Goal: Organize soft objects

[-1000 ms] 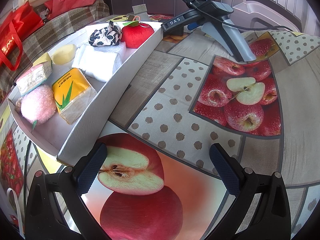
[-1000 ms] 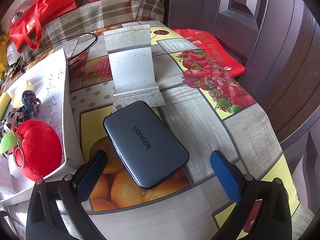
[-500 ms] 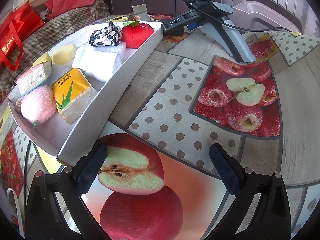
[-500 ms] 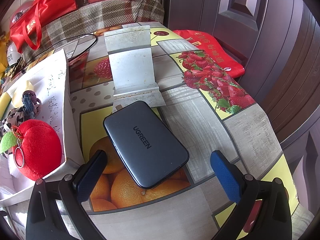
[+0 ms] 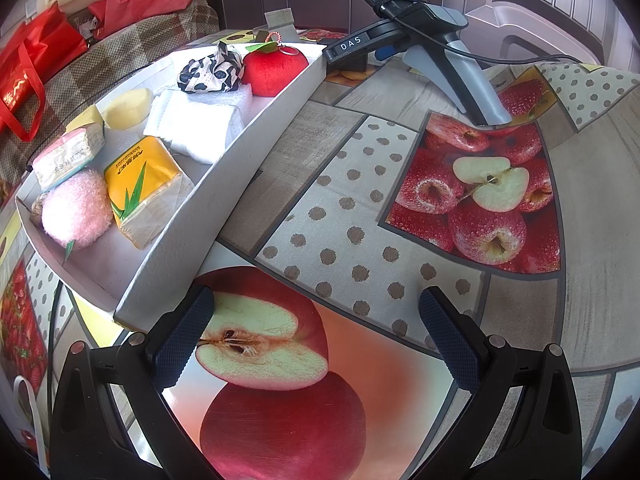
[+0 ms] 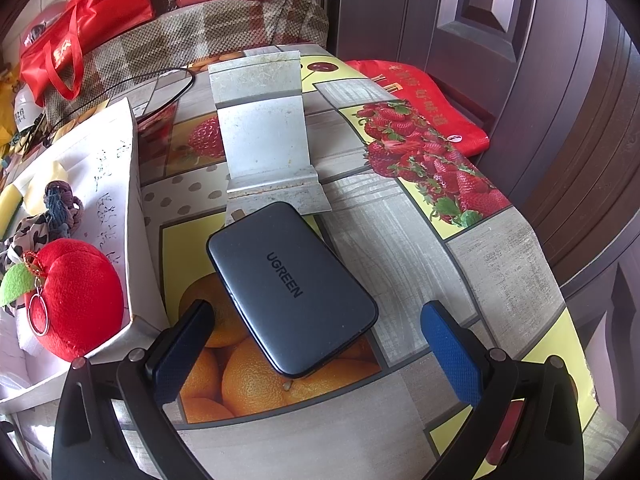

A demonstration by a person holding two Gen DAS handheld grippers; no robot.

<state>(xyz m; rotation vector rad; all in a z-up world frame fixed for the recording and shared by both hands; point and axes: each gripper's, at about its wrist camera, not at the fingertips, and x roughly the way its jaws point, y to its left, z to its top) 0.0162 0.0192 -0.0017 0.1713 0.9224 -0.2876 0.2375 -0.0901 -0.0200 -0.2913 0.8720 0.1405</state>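
Note:
A long white tray [image 5: 224,200] on the fruit-print table holds soft things: a red plush apple [image 5: 274,70], a black-and-white cloth [image 5: 210,70], white folded cloth [image 5: 196,126], a yellow tissue pack [image 5: 144,194], a pink fluffy ball [image 5: 76,210], a pale tissue pack [image 5: 66,156] and yellow sponges [image 5: 124,106]. My left gripper [image 5: 316,334] is open and empty over the table, right of the tray's near end. My right gripper [image 6: 318,346] is open and empty beside the tray's far end [image 6: 136,248], next to the plush apple [image 6: 76,300].
A grey power bank [image 6: 292,292] lies between the right gripper's fingers, with a metal stand [image 6: 266,140] behind it. Red bags [image 6: 76,40] sit on a checked seat behind the table. The right gripper's body [image 5: 432,40] rests at the table's far side. The table edge drops off at the right [image 6: 560,280].

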